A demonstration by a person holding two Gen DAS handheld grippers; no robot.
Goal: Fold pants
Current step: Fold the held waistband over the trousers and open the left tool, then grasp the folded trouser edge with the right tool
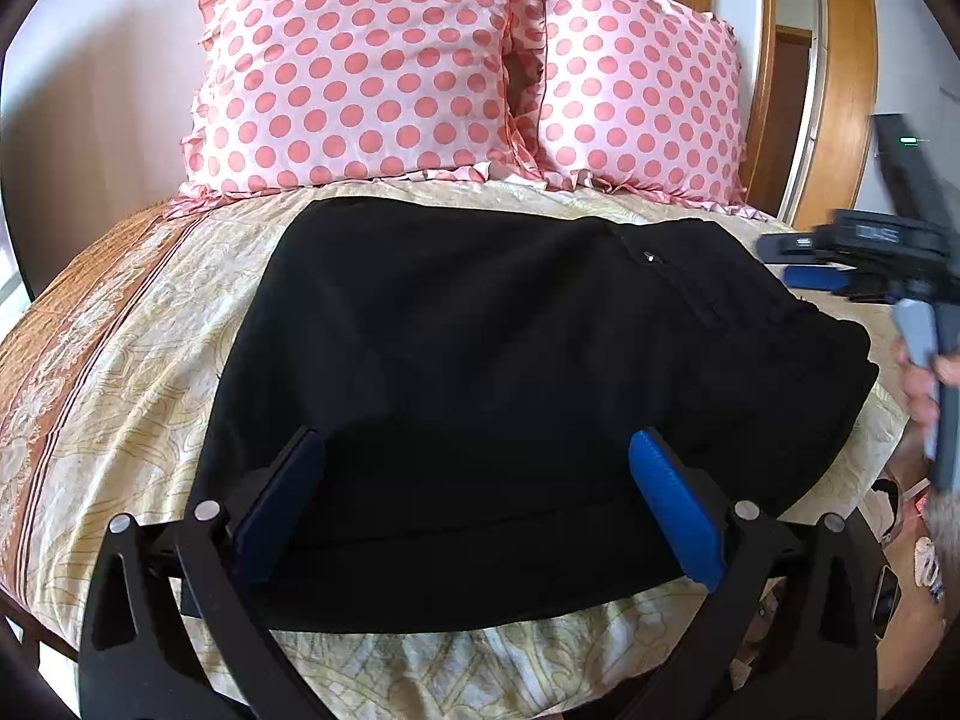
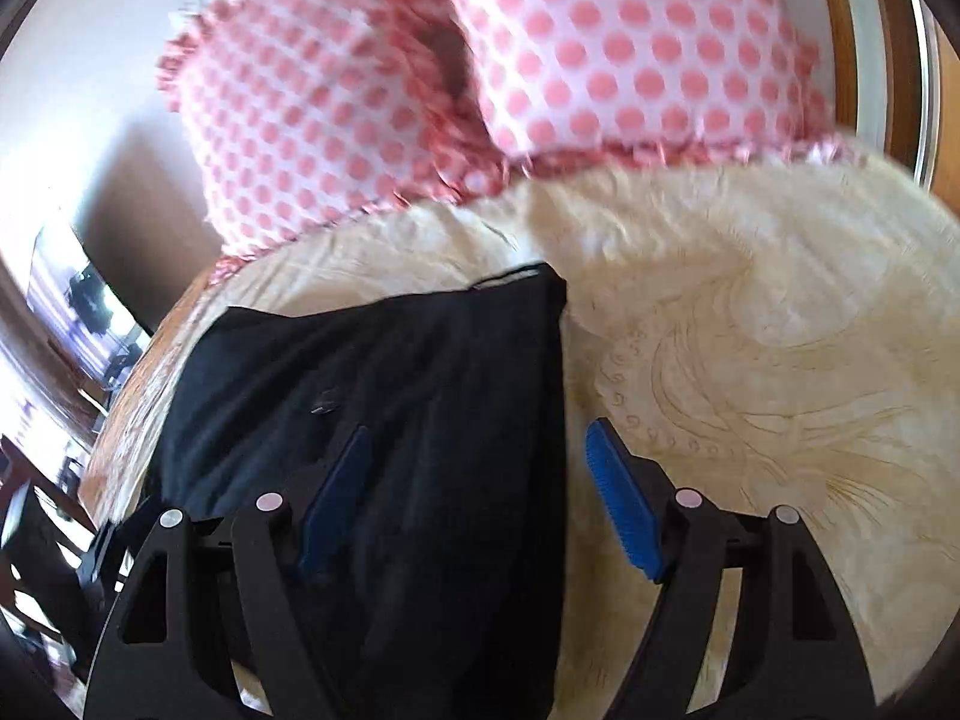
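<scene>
1. Black pants (image 1: 480,372) lie on the bed (image 1: 120,396), already folded to a compact slab, waistband end toward the right tongs.
2. Left tongs (image 1: 477,480) gape wide, holding nothing, hovering over the near hem; probably lined up for another fold.
3. Right tongs (image 2: 477,480) also wide and empty, straddling the pants' right edge; view is blurred, so contact unclear.
4. Judgement: fold looks nearly done; one more halving possible.
5. Two polka-dot pillows (image 1: 372,72) sit just beyond the far edge and limit room to push the pants forward. Patterned bedspread is soft, so fabric may drag.
</scene>
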